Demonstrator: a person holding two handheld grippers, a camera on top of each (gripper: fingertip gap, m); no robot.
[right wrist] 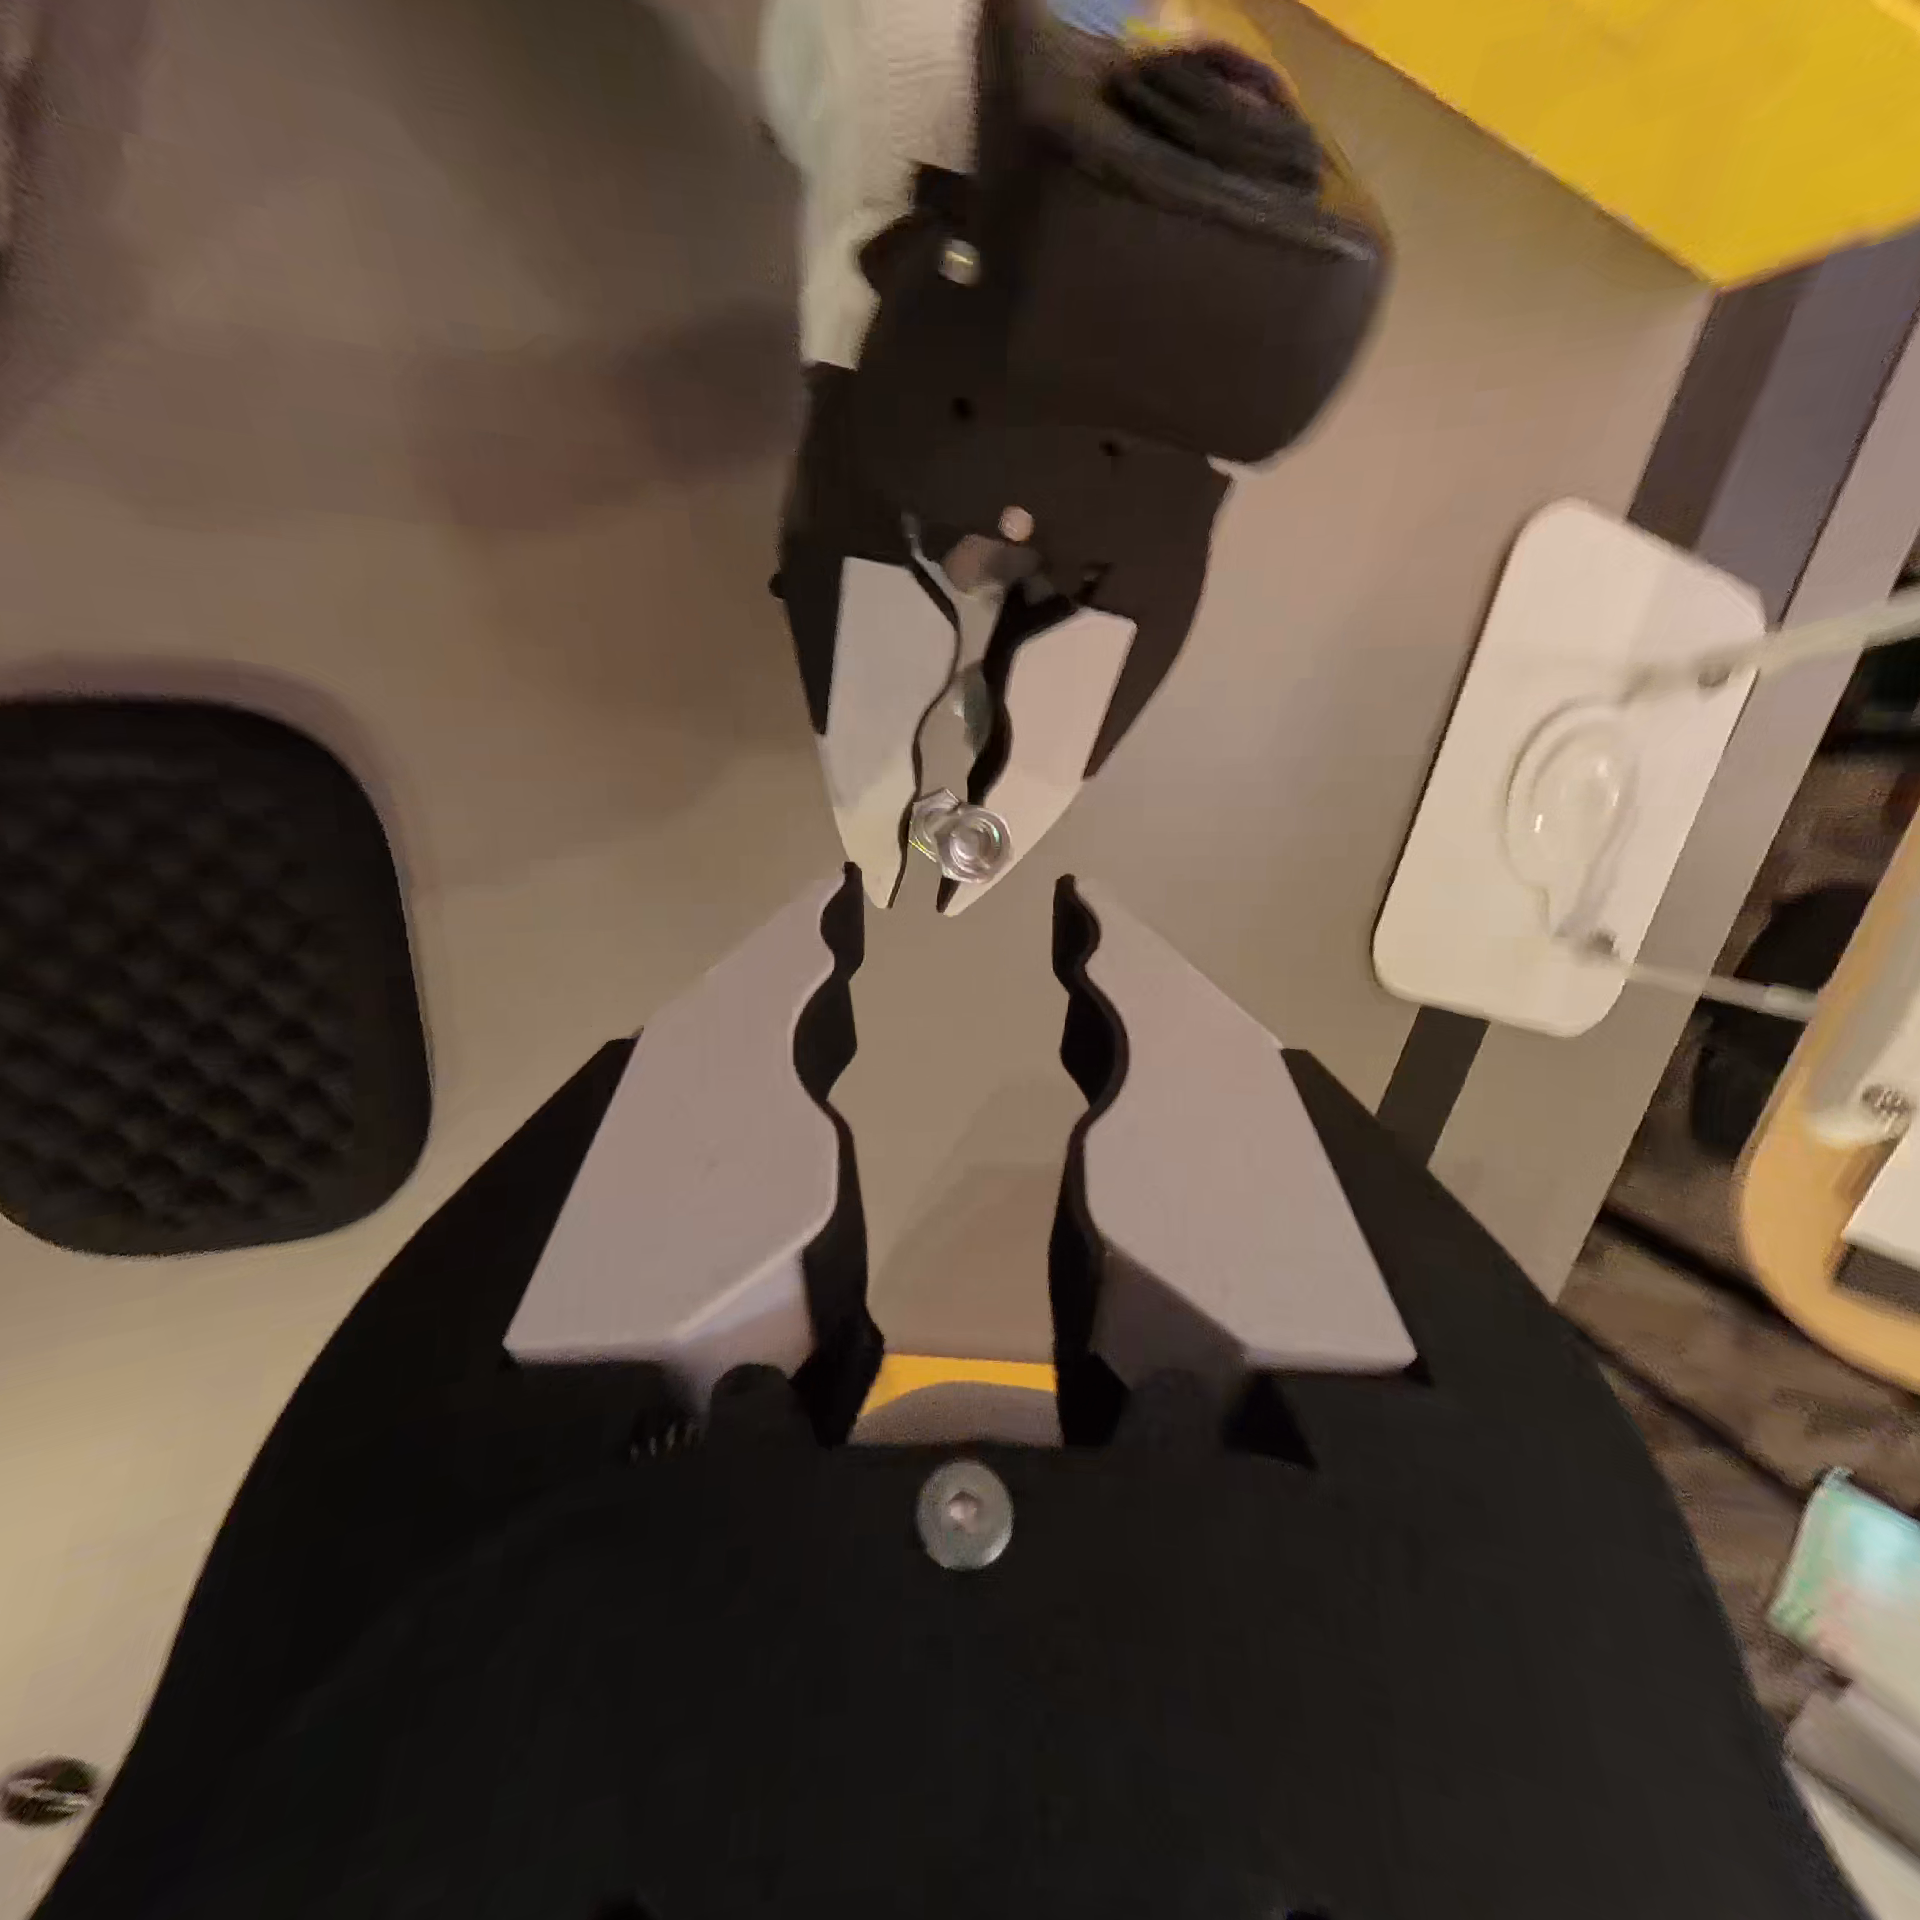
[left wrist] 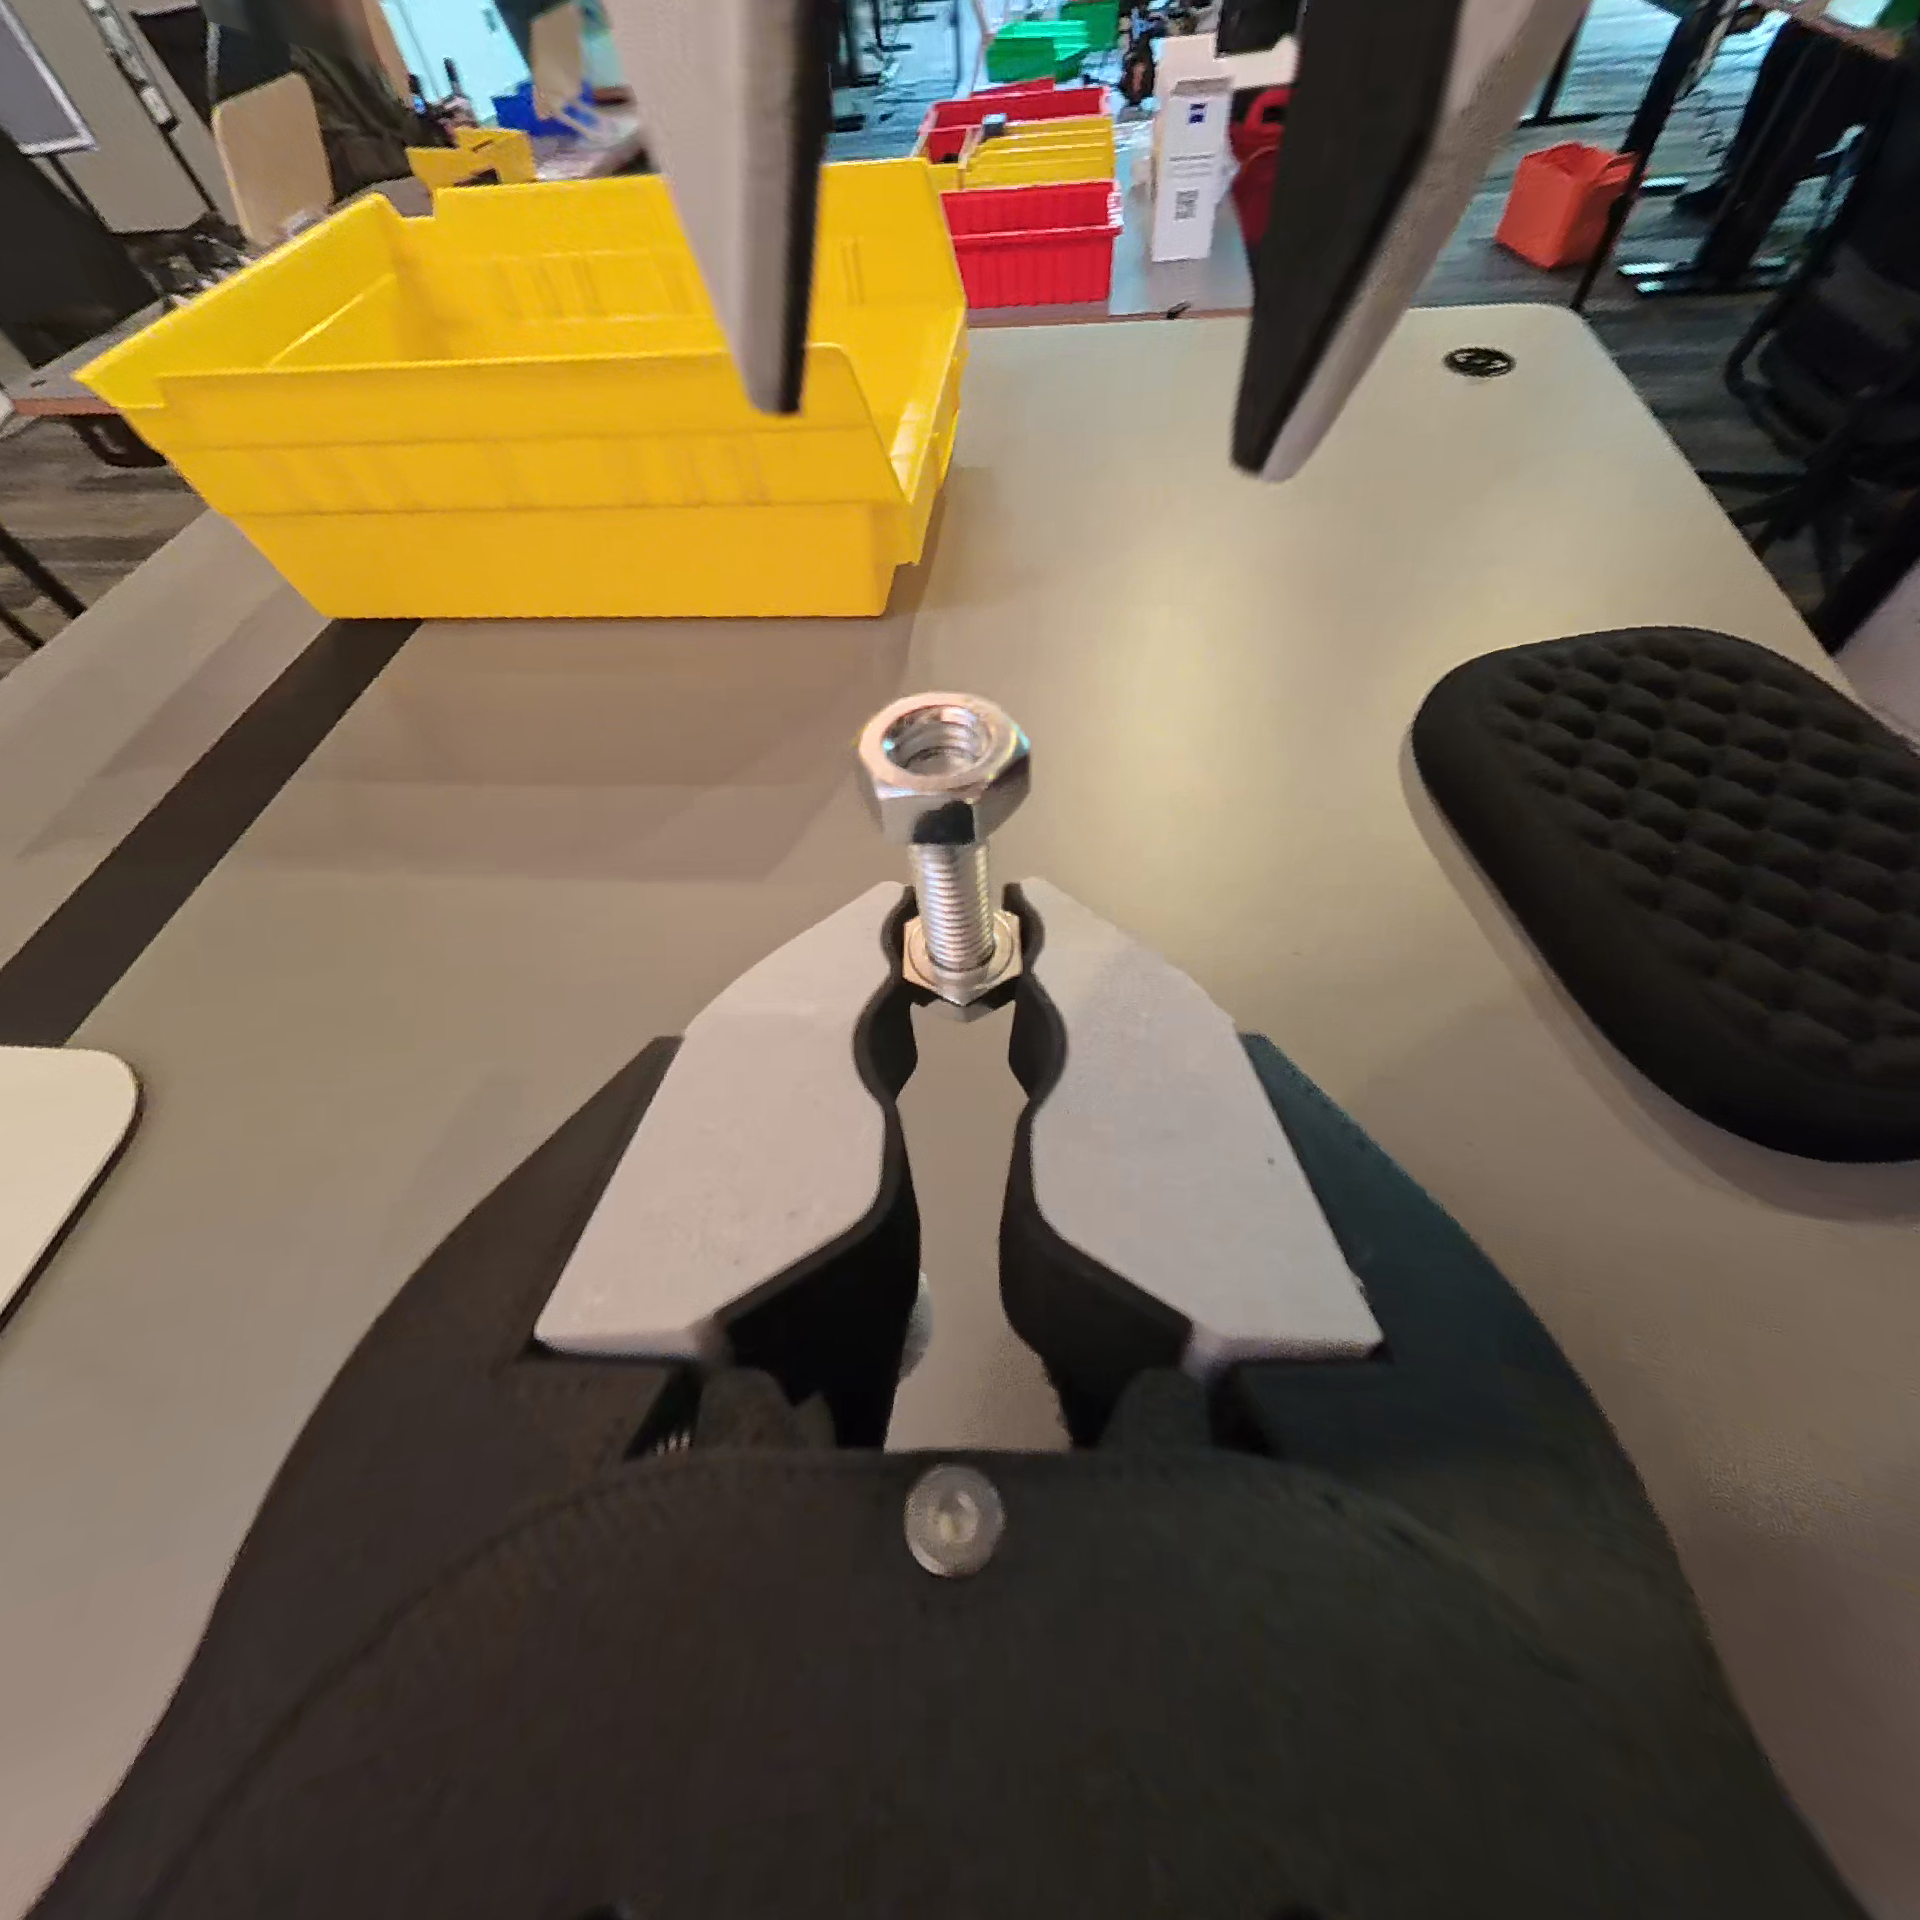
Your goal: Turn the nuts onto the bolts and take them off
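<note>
In the left wrist view my left gripper (left wrist: 958, 920) is shut on the hex head of a silver bolt (left wrist: 948, 914), which stands upright above the grey table (left wrist: 1195, 644). A silver nut (left wrist: 943, 774) sits on the bolt's top end. My right gripper (left wrist: 1018, 436) hangs above it, pointing down, with its jaws wide apart and empty. In the right wrist view my right gripper (right wrist: 958, 888) is open and looks down on the left gripper (right wrist: 920, 899), just above the nut and bolt (right wrist: 961, 836). The two do not touch.
A yellow bin (left wrist: 540, 488) stands at the back left of the table and shows at the top right of the right wrist view (right wrist: 1662, 125). A black textured pad (left wrist: 1704, 883) lies to the right. A white plate with a clear dome (right wrist: 1558, 769) lies near the edge. Red and yellow bins (left wrist: 1039, 229) stand behind. One gripper's finger ends stand about 8 cm off the other's.
</note>
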